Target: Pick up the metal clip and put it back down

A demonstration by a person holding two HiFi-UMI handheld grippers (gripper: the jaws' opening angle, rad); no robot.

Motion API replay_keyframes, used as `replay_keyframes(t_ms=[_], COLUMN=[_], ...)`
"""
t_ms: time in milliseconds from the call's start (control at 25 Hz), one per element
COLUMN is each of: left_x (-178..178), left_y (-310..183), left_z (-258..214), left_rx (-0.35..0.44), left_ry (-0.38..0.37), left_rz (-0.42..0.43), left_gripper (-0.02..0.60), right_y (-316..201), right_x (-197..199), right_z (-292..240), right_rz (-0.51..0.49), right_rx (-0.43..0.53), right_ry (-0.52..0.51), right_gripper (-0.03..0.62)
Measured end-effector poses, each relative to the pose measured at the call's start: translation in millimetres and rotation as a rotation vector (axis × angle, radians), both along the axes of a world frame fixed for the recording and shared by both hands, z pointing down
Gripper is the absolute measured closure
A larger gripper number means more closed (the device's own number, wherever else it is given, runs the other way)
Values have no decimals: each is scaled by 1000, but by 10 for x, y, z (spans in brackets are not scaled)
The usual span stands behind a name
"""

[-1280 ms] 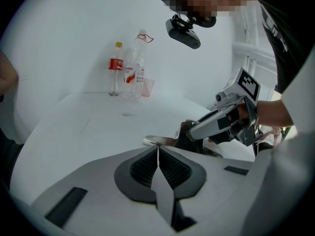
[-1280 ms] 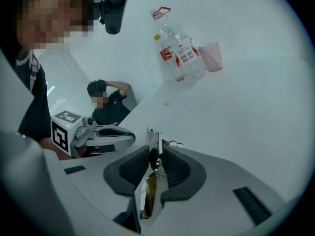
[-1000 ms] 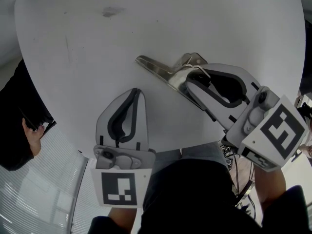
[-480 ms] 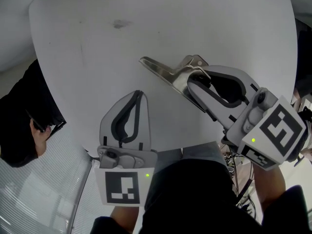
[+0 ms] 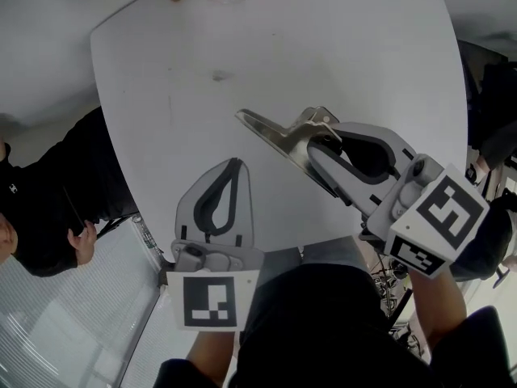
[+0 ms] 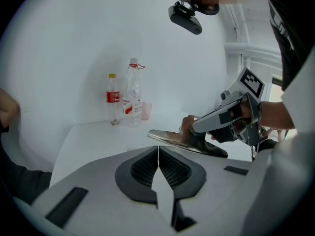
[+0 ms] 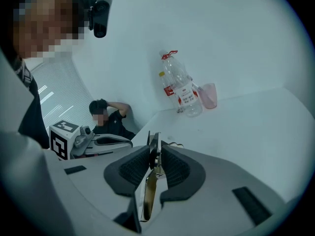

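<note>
The metal clip (image 5: 279, 132) is a long shiny spring clamp with its blade pointing to the far left over the round white table (image 5: 347, 39). My right gripper (image 5: 313, 142) is shut on the clip's handle end; in the right gripper view the pads (image 7: 173, 165) press on the clip (image 7: 150, 181) from both sides. Whether the clip touches the table I cannot tell. My left gripper (image 5: 233, 163) rests near the table's front edge, to the left of the clip, shut on nothing. The left gripper view shows its jaws (image 6: 158, 149) closed, with the clip (image 6: 170, 138) just beyond them.
Two plastic bottles (image 6: 132, 100) and a pink cup (image 6: 146, 111) stand at the table's far edge, also seen as a bottle (image 7: 182, 90) and cup (image 7: 208, 95). A person in black (image 5: 48, 208) sits off the table's left side.
The head camera has tilted, so the table's far edge has come into view. Both grippers keep their places, and the clip stays in the right gripper.
</note>
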State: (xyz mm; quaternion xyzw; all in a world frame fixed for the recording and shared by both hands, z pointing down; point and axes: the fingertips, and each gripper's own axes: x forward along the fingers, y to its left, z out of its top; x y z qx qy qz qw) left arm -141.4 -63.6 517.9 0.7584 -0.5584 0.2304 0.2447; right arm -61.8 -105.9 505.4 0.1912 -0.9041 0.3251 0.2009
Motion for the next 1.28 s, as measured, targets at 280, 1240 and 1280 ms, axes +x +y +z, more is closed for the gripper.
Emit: replay_keyframes(t_ms=[280,1240,1280], left_x=[-9,-147,-141], left_y=[-81,-1,-18], left_z=[-454,-1433,-1477], left_rx=[6,291,293], left_ry=[-28,-70,-67], left_rz=[-3,30,28], left_gripper=[561,561,560], right_y=[-68,-38,-40], right_x=[51,109,121], right_z=[-433,-1475,-1512], right_rz=[23,70,70], right_rx=[42,277,277], right_ry=[-13,-50,-49], right_gripper=[508,511,511])
